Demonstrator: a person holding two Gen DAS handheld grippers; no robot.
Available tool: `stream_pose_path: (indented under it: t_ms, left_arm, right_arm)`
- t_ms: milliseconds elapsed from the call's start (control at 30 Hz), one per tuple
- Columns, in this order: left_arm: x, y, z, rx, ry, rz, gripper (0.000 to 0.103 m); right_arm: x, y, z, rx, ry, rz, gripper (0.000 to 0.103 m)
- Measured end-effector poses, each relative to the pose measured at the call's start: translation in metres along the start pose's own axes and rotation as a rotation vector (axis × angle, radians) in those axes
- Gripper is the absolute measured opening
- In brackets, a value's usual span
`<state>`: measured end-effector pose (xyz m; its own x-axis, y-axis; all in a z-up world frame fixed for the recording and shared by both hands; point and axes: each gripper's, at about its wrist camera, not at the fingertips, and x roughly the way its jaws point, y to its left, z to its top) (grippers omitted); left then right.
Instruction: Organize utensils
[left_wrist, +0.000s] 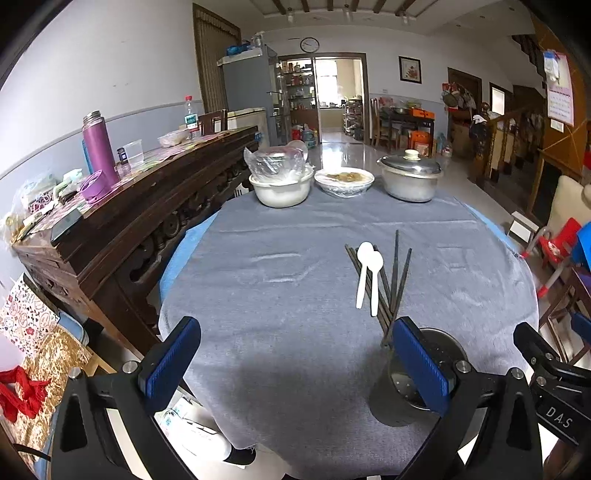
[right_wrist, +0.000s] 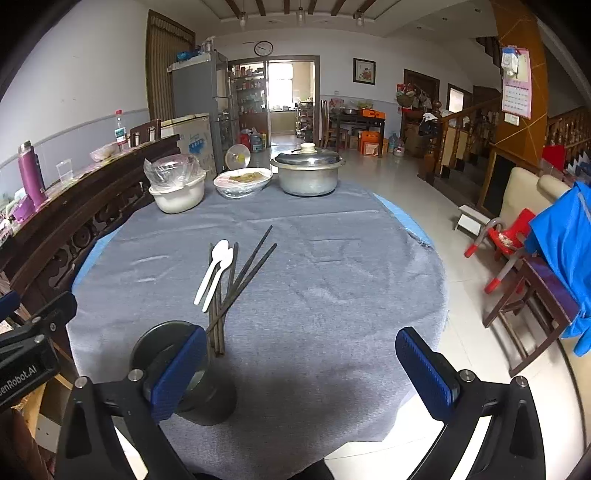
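Opening step: both the left claw (left_wrist: 295, 362) and the right claw (right_wrist: 301, 369) hover released above the bench (right_wrist: 332, 277). Two white spoons (right_wrist: 216, 267) lie across dark chopsticks (right_wrist: 255, 258) just beyond the empty metal holder (right_wrist: 173, 354). Next move, likely: grasp one utensil and stand it in the holder.

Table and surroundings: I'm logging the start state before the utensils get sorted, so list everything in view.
spoons: two, white, mid-table, on the chopsticks
chopsticks: several, dark, loose pile
holder cup: one, dark metal, near edge
pot: one, metal, lidded, far edge
plate: one, plastic-wrapped, beside pot
basin: one, white, bag-covered bowl inside
flask: one, purple, sideboard
left hand-held gripper: open, empty
right hand-held gripper: open, empty
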<state>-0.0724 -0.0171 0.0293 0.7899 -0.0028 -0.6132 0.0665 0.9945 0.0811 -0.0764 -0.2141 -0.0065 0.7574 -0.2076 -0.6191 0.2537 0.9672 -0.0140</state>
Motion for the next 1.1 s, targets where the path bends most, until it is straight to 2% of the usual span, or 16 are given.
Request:
stream_pose_path:
  t_ms: [467,1100]
  left_arm:
    - [0.004,-0.012,-0.004,0.026,0.019,-0.001,0.103]
    - [0.02,-0.004,-0.004,0.006,0.047,-0.017,0.103]
  right_arm:
    - [0.002,-0.002,0.001,-0.01,0.003,-0.005,0.103]
    - [0.015,0.009,0.003,-0.032,0.022,-0.018,0.103]
